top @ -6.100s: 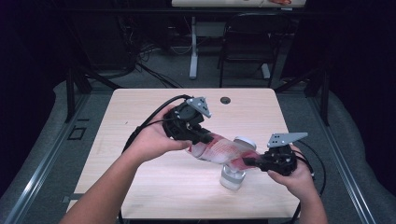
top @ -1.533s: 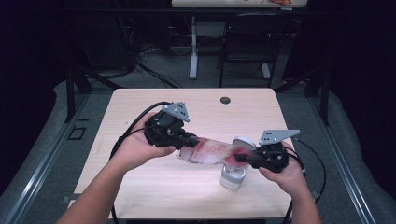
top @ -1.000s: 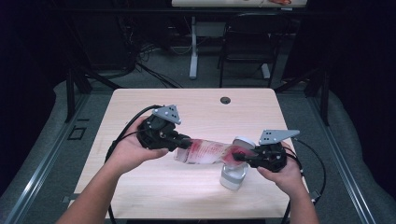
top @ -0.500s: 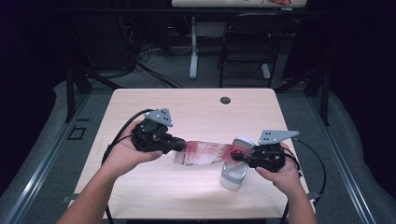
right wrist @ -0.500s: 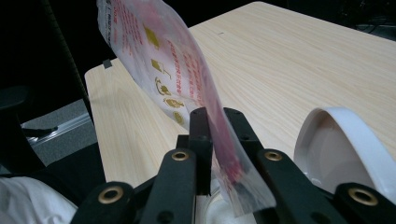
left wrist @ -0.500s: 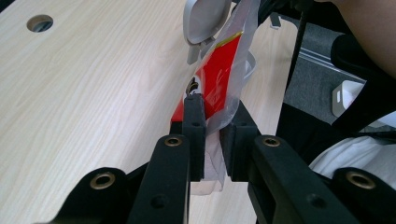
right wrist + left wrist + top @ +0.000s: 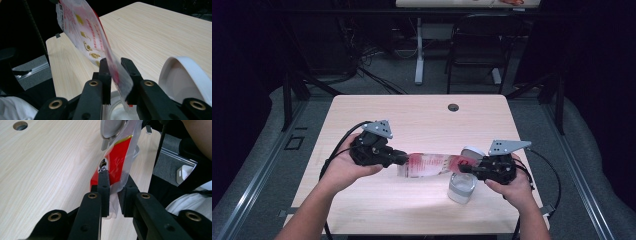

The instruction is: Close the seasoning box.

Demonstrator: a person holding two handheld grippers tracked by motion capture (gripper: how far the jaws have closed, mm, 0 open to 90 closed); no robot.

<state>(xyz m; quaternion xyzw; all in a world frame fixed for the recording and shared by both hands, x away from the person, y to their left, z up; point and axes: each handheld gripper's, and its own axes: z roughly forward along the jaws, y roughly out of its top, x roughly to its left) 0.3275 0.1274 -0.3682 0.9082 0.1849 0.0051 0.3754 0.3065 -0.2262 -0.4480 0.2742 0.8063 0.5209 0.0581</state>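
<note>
- Since the earlier shots the left gripper has slid out toward the table's left side, so the clear plastic packet with the red printed label now hangs nearly level and pulled long between both tools, where before it sat bunched and sloped.
- That packet is held up off the wood, above the front half of the tabletop, and its right end sits just over a small clear round tub.
- Left gripper's jaws are pinched tight on the packet's left edge; in the left gripper view the film is crumpled between the two black fingers.
- Right gripper is likewise clamped on the other end, with the jaws squeezing the film just above the tub's mouth in the right gripper view.
- A white round lid tilts up right behind the tub, touching or nearly touching the packet.
- What I'd worry about: both grips are on thin, slippery film near the edges, so more pulling could make one end pop free and the packet would swing down or drop.
- If it tears instead, whatever's inside could land beside the tub, since the opening is narrow and the packet isn't tipped down toward it.
- Also the tub looks light; a nudge from the right tool or the swinging packet could knock it across the light wooden table.
</note>
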